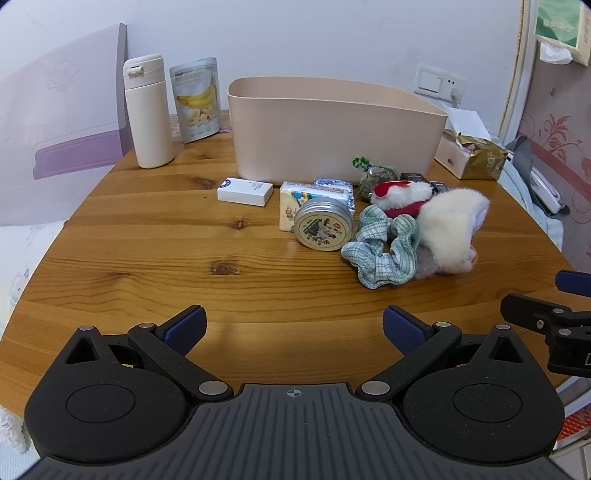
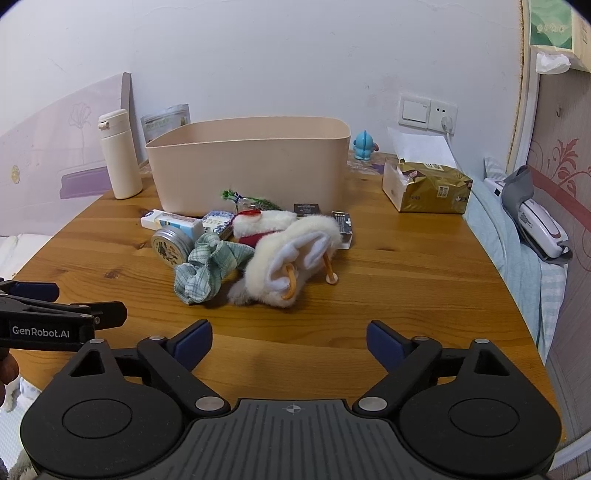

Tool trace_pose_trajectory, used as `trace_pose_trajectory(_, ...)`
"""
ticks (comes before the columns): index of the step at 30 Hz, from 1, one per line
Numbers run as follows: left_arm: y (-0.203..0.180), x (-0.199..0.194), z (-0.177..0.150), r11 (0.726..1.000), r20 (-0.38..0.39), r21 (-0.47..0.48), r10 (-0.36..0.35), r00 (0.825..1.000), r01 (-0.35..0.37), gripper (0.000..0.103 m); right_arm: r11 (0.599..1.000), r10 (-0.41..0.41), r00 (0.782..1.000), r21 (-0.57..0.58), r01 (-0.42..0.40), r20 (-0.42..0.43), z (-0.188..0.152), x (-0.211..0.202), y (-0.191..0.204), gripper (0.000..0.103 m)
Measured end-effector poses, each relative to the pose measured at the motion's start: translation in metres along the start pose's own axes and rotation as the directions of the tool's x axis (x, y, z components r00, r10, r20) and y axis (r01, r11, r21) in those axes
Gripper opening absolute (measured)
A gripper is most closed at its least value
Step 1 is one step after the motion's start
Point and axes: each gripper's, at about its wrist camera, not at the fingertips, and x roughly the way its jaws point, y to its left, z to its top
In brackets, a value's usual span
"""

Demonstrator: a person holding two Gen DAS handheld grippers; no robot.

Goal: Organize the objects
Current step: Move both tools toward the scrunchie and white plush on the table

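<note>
On the wooden table (image 1: 147, 236): beige bin (image 1: 332, 136) set near white wall (image 1: 314, 33)
Left gripper (image 1: 294, 326): held apart
Right gripper (image 2: 289, 338): held apart

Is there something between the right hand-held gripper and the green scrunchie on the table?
Nothing visible. Only bare table lies between the open right hand-held gripper and the green scrunchie.

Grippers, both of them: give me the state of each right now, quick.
Left gripper: jaws open, holding nothing, above the bare table.
Right gripper: jaws open, holding nothing, short of the fluffy white item.
</note>
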Motion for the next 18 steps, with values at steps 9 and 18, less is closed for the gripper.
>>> trace_pose_trajectory(9, -0.003, 0.002, 0.006, 1.0, 0.0, 0.001, -0.01, 1.0, 0.01, 0.103, 1.0, 0.01, 1.0, 0.0, -0.01, -0.004, 0.003, 0.003, -0.002, 0.09)
trace_pose_trajectory(18, -0.012, 0.01, 0.014, 0.999, -0.009, 0.032, -0.023, 1.0, 0.023, 0.103, 1.0, 0.02, 1.0, -0.001, -0.02, 0.003, 0.012, 0.009, -0.007, 0.087)
